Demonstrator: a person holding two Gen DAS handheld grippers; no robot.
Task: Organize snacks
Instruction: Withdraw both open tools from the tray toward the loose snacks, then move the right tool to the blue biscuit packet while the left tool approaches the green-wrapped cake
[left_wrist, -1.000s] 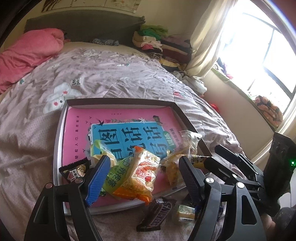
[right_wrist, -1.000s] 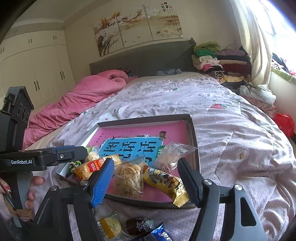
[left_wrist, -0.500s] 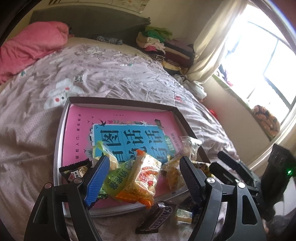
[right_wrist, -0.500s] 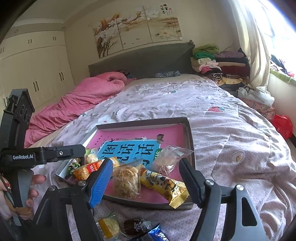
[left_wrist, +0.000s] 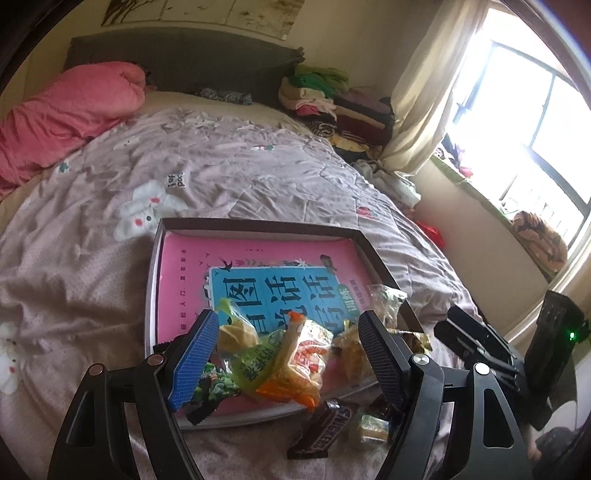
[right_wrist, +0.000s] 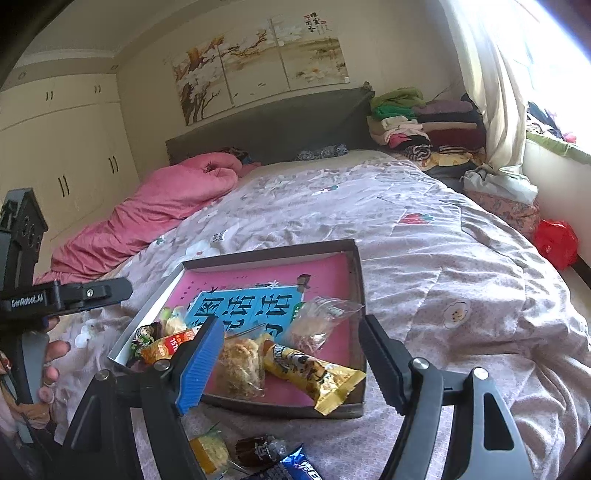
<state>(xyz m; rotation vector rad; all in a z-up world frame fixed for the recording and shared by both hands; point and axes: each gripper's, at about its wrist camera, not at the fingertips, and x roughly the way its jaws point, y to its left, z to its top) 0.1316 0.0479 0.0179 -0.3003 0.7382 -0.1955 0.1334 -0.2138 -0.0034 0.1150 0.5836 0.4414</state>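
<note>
A shallow dark box with a pink and blue printed floor lies on the bed. Several snack packets sit at its near end: an orange bag, a green packet, a yellow bar and a clear bag of floss cake. A Snickers bar, a small yellow cake and a dark sweet lie on the quilt in front of the box. My left gripper is open and empty above the packets. My right gripper is open and empty too.
The bed has a lilac quilt and a pink duvet at the far left. Folded clothes are stacked by the headboard. A window and curtain are to the right. A red bag lies on the floor.
Both grippers have drawn back and risen a little, so more of the bed and room shows. The snacks and the box have not moved.
</note>
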